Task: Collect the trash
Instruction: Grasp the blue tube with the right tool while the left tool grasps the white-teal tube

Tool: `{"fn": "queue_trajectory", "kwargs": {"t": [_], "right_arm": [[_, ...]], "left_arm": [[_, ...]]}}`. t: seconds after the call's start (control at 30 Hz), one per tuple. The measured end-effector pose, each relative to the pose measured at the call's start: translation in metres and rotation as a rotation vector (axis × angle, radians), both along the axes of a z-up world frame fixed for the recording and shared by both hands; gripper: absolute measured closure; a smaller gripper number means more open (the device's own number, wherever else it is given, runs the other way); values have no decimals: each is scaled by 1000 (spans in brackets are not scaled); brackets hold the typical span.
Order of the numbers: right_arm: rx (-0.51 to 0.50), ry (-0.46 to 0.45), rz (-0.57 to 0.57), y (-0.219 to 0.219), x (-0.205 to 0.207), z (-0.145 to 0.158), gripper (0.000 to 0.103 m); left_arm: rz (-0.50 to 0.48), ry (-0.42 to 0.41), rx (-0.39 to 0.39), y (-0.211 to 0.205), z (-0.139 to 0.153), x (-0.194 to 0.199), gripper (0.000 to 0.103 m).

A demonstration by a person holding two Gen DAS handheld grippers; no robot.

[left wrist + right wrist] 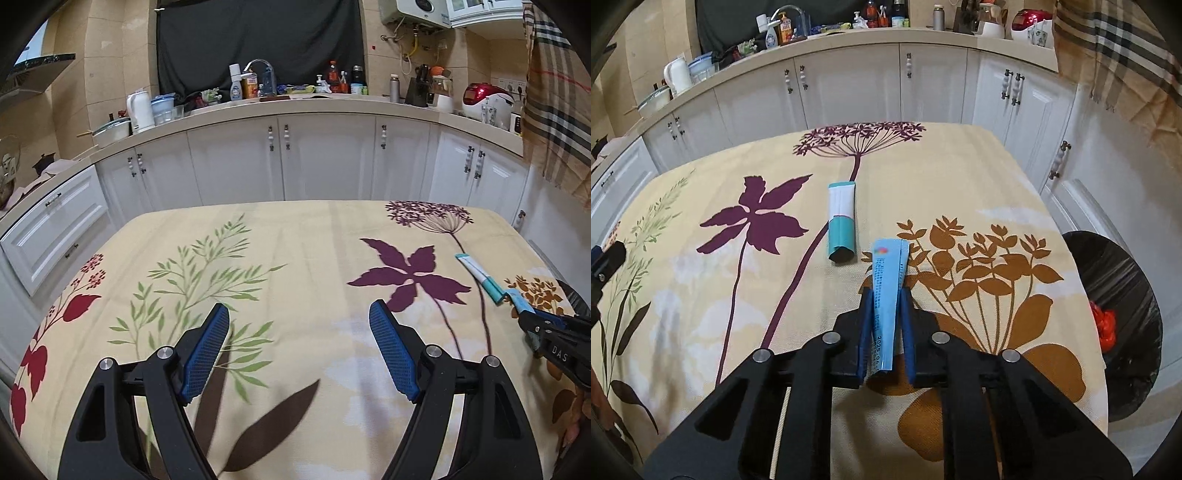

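Over floral cloth (798, 295), right hand-held gripper (885, 295) pinches flat blue sachet (886, 280); left (299, 314) gapes.

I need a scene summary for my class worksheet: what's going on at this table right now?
A person is clearing trash from a floral tablecloth. The right hand-held gripper is shut on a light blue tube. A teal and white tube lies beyond it. The left hand-held gripper is open and empty. A black-lined bin waits at the table's right edge.
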State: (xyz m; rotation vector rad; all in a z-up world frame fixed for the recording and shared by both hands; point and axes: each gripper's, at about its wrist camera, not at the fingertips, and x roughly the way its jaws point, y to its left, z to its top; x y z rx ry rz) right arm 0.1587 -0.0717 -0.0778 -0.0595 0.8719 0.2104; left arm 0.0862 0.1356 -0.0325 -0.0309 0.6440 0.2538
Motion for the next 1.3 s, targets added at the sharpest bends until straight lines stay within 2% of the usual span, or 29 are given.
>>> {"fn": "queue_trajectory", "kwargs": {"t": [0.17,0.57,0.73,1.17,1.3], "right_arm": [[-4,-55,-7,-12,-1,9,90],[-1,-119,-74,-66,13,25,90],[4,-136,-110,-92,18,28,90],[42,-143,-182,-150,34,23,90],[52,-151,-180,-154,35,25,90]], "left_arm": [[-60,17,-38,-23,-2,12,27],[-185,49,-26,-97,-8,53,27],[-209,68,-32,-117,-11,71,27],[-227,154,23,-152,-27,111,28],[-224,216,22,-154,-37,120,42]]}}
